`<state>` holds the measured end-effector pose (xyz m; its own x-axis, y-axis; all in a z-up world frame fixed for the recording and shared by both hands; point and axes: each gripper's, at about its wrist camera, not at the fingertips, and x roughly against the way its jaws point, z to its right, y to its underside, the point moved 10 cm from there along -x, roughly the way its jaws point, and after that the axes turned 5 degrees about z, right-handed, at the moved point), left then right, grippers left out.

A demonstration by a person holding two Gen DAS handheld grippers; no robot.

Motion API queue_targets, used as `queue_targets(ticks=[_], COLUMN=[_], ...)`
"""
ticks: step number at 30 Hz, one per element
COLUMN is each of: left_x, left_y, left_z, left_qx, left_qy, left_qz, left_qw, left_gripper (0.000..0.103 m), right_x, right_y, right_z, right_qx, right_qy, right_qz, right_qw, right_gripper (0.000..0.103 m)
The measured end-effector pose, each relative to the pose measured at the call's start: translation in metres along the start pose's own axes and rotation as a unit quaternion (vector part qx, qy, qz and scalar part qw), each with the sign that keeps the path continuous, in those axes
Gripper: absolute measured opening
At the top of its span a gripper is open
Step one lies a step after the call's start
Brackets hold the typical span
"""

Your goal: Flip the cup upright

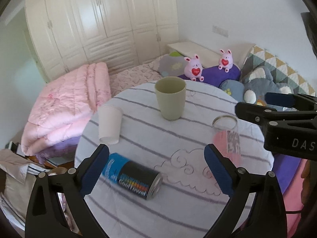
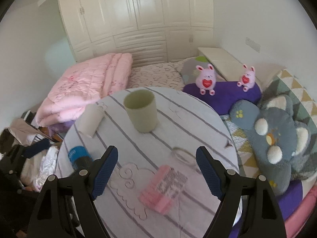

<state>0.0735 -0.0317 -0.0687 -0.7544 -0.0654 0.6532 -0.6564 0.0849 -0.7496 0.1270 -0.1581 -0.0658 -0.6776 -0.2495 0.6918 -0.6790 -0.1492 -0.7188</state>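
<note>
A round tabletop (image 1: 198, 134) covered in a striped cloth was seen from both wrist cameras. The left tongs (image 1: 156, 170) were held wide apart, low over the near side, with nothing between them; a blue and black can (image 1: 132, 175) lay on its side just beyond the left pad. The right tongs (image 2: 156, 170) were likewise spread wide and empty, hovering above a clear glass (image 2: 168, 182) with a pink label. In the left view the glass (image 1: 227, 136) appeared to stand with its rim up near the right edge; in the right view it was too blurred to judge. A green cup (image 1: 170, 97) stood upright, mouth up, toward the far side. A white paper cup (image 1: 109, 125) rested mouth down at the left. Behind the tabletop, a bed (image 1: 136, 75) held a folded pink quilt (image 1: 65, 107) and two pink plush rabbits (image 1: 193, 67).
</note>
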Motion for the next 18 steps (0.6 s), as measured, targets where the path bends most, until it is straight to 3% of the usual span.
queue_targets(ticks=[10, 18], left_x=[0.036, 0.055], left_y=[0.018, 0.018], left_z=[0.013, 0.012], left_qx=[0.021, 0.04], left_qy=[0.014, 0.026], left_qz=[0.035, 0.071], left_qw=[0.9991, 0.9963], left_gripper=[0.102, 0.103], right_x=[0.034, 0.059], right_y=[0.033, 0.036], right_z=[-0.004, -0.005], right_qx=[-0.01, -0.011], right_qy=[0.023, 0.032], right_qz=[0.042, 0.092], right_qw=[0.999, 0.995], right_gripper=[0.083, 0.083])
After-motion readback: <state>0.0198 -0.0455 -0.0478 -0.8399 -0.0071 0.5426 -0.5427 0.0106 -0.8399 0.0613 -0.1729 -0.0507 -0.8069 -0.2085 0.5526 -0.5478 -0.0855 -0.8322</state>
